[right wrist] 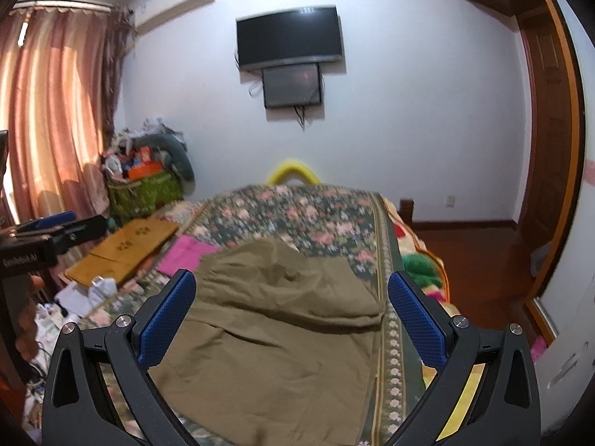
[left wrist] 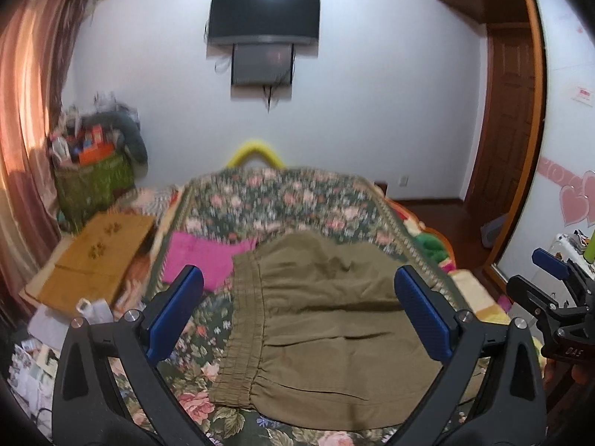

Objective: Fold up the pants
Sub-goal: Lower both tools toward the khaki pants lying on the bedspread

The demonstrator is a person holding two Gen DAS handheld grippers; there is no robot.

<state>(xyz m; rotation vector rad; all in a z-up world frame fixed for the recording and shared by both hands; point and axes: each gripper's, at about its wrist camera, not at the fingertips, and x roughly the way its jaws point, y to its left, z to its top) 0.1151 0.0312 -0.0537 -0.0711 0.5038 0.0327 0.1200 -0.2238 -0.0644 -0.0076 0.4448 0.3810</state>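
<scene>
Pants (left wrist: 327, 319) lie folded on our floral bedspread (left wrist: 282, 200), below a wall television (left wrist: 264, 15). Both our grippers (left wrist: 299, 316) (right wrist: 292, 329) hover wide open, empty; only the left view shows the waistband (left wrist: 241, 330).

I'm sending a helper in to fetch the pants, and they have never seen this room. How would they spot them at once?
Find the bed with the dark floral cover below the wall-mounted TV. The pants lie flat on its near end, beside a bright pink cloth. They are the only plain olive-brown item there, with a gathered elastic waistband along one edge.
</scene>
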